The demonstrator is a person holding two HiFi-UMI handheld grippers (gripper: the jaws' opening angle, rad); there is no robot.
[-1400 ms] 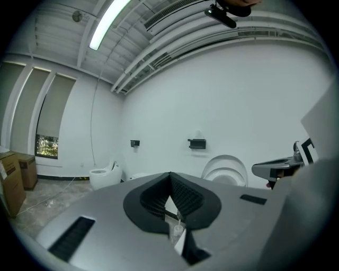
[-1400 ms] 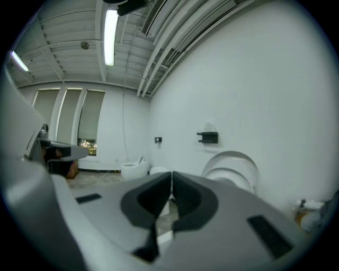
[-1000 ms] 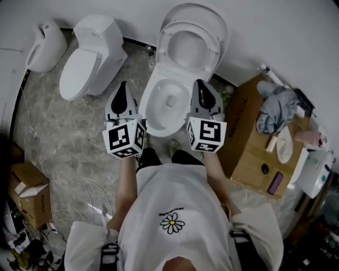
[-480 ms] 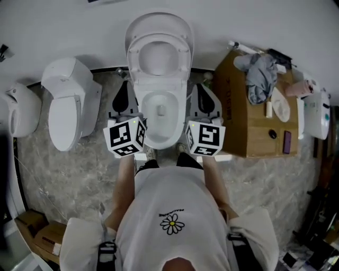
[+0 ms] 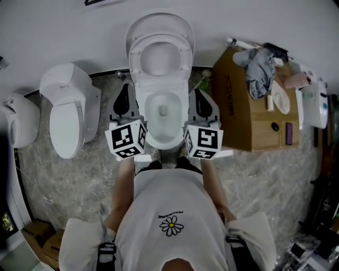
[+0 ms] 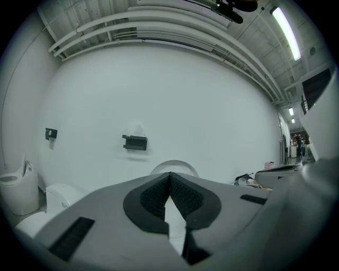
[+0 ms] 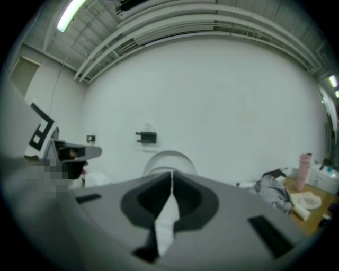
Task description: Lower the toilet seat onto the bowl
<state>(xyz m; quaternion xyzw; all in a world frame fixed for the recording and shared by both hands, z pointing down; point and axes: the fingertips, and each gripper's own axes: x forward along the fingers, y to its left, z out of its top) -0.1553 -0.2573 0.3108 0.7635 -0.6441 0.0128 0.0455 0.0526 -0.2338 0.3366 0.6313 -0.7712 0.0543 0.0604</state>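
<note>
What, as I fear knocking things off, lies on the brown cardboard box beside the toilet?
On the box: a crumpled grey cloth, a white oval object, a small black disc and a dark flat rectangle. Anything under the cloth is hidden.

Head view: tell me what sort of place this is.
Probably a workshop or test room, not a home bathroom: an open toilet and a shut toilet stand side by side against one wall, a cluttered cardboard box stands beside them, and the ceiling shows bare pipes.
</note>
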